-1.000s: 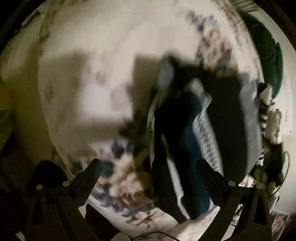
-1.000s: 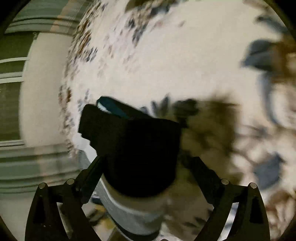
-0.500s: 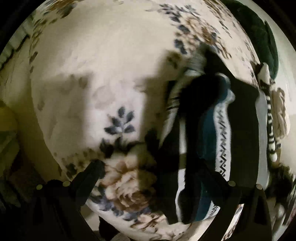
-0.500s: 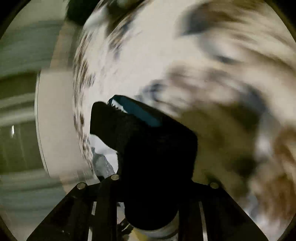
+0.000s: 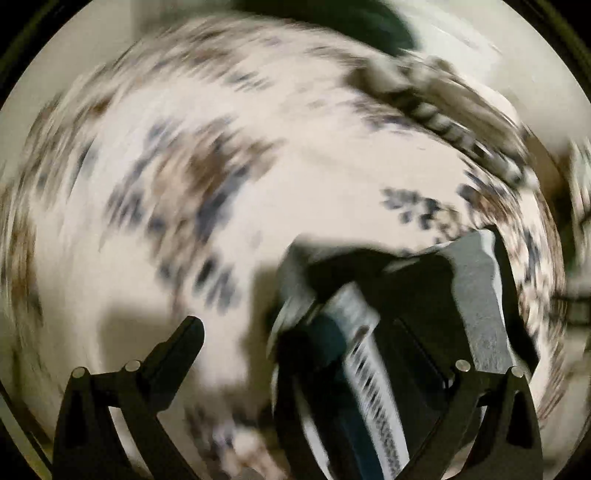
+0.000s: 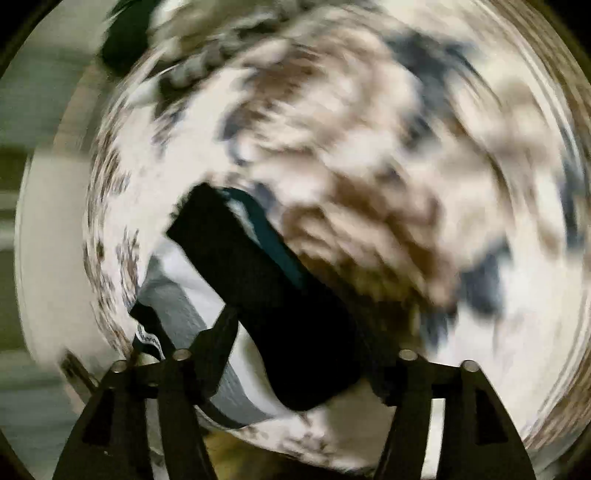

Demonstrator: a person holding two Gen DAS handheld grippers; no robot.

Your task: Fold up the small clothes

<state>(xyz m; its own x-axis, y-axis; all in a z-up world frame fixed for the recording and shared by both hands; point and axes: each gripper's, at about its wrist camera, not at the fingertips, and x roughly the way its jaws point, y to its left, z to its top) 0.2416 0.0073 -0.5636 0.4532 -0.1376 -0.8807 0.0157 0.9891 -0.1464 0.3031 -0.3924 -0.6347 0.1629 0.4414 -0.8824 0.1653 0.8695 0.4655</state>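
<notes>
A stack of folded small clothes [image 5: 480,295], with black, grey and teal-and-white patterned layers, lies on a floral bedspread [image 5: 221,184] at the lower right of the blurred left wrist view. My left gripper [image 5: 295,328] stands wide open; its right finger overlaps the stack and its left finger is over bare bedspread. In the right wrist view a black folded garment [image 6: 280,314] with a teal edge lies between the fingers of my right gripper [image 6: 299,343], on top of a grey-and-white piece [image 6: 173,302]. Those jaws are opening, and the right finger is hidden behind the black cloth.
A dark green cushion-like thing [image 5: 351,22] lies at the bedspread's far edge, also in the right wrist view as the dark green thing [image 6: 122,40]. A black-and-white striped item [image 5: 443,125] sits near it. The bedspread's edge [image 6: 92,221] drops off at the left.
The right gripper closed on the black garment, then spread again. Both views swung and blurred; the left view rolled, and the stack now sits lower right in it.
</notes>
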